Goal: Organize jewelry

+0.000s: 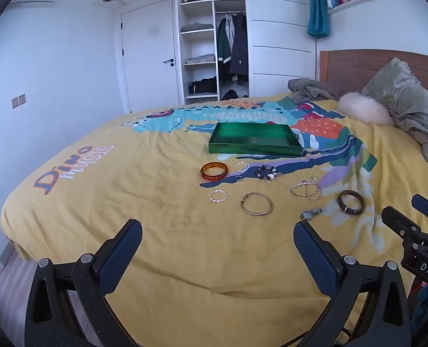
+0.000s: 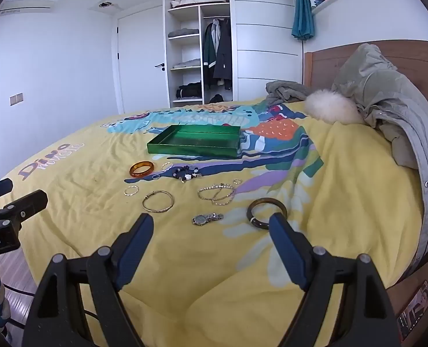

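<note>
- The left gripper (image 1: 218, 237) hangs over the yellow bed cover (image 1: 156, 231) with its fingers wide apart, holding nothing.
- The right gripper (image 2: 211, 231) is wide apart too, and holds nothing.
- Bangles, rings and a watch (image 2: 206, 219) lie on the cover, near the green tray (image 2: 190, 147).

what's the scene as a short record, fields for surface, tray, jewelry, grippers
surface: bed with a yellow dinosaur-print cover
tray: green tray, open, looks empty, beyond the jewelry
jewelry: all on the cover, none in the tray; amber bangle, dark bangle, gold bangle, watch, chain bracelet, bead cluster, small rings
left gripper: open, holding nothing, short of the jewelry
right gripper: open, holding nothing, nearest the watch and dark bangle
</note>
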A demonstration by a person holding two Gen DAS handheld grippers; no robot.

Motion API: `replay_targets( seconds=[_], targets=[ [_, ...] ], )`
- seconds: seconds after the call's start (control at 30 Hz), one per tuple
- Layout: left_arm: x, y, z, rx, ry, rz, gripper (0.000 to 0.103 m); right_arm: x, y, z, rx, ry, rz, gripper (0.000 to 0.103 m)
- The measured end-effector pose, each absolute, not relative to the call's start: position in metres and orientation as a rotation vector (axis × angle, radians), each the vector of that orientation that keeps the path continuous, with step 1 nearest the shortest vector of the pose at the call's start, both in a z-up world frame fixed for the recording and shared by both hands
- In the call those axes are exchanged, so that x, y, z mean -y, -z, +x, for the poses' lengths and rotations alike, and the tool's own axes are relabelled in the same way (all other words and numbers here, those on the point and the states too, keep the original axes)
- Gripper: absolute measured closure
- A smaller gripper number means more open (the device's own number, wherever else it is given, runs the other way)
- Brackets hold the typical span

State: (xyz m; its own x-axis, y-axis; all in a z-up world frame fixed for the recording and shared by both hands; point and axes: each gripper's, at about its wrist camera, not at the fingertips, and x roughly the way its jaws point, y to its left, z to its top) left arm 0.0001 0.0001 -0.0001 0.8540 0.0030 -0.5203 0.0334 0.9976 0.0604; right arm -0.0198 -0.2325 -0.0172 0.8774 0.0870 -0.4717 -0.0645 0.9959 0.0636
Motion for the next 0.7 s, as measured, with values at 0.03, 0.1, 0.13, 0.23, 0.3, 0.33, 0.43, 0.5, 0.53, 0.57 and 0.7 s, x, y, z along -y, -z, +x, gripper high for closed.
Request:
replay_targets(
  seconds=[0.03, 0.1, 0.13, 0.23, 0.3, 0.33, 0.43, 0.5, 0.53, 0.57, 0.7],
  targets=[
    [0.0000, 0.0003, 0.0002, -0.548, 0.015, 0.068, 0.000, 0.2312, 0.0171, -0.0199, -0.493, -0.080, 0.050, 0.021],
    [0.0006, 0.0008, 0.0003, -0.550, 0.014, 0.067, 0.000, 0.2292, 0.0169, -0.0200, -0.492, -0.081, 0.058, 0.021],
    [0.0012, 0.0011, 0.0003, -0.551, 0.015, 0.067, 0.000, 0.2294, 0.0168, -0.0203, -0.493, -0.081, 0.058, 0.021],
    [0.0051, -0.0001, -0.0018, -0.554, 0.015, 0.065, 0.000, 0.2289, 0.0168, -0.0213, -0.496, -0.082, 0.056, 0.021],
    [0.0037, 0.0003, -0.0015, -0.554, 0.017, 0.063, 0.000, 0.2356, 0.0182, -0.0203, -0.495, -0.082, 0.061, 0.021],
    [0.0046, 0.0004, -0.0017, -0.554, 0.016, 0.063, 0.000, 0.2366, 0.0174, -0.0213, -0.494, -0.083, 0.061, 0.021],
    [0.0046, 0.0007, 0.0032, -0.554, 0.016, 0.061, 0.000, 0.2332, 0.0181, -0.0203, -0.500, -0.080, 0.057, 0.021],
    [0.0029, 0.0007, 0.0019, -0.556, 0.015, 0.057, 0.000, 0.2363, 0.0197, -0.0175, -0.504, -0.078, 0.059, 0.021],
    [-0.0003, 0.0025, 0.0021, -0.557, 0.016, 0.052, 0.000, 0.2358, 0.0199, -0.0176, -0.504, -0.076, 0.058, 0.021],
    [0.0001, 0.0029, 0.0023, -0.556, 0.016, 0.052, 0.000, 0.2360, 0.0216, -0.0186, -0.504, -0.075, 0.057, 0.021],
    [-0.0005, 0.0032, 0.0021, -0.555, 0.017, 0.050, 0.000, 0.2366, 0.0223, -0.0186, -0.506, -0.074, 0.056, 0.021]
  ],
)
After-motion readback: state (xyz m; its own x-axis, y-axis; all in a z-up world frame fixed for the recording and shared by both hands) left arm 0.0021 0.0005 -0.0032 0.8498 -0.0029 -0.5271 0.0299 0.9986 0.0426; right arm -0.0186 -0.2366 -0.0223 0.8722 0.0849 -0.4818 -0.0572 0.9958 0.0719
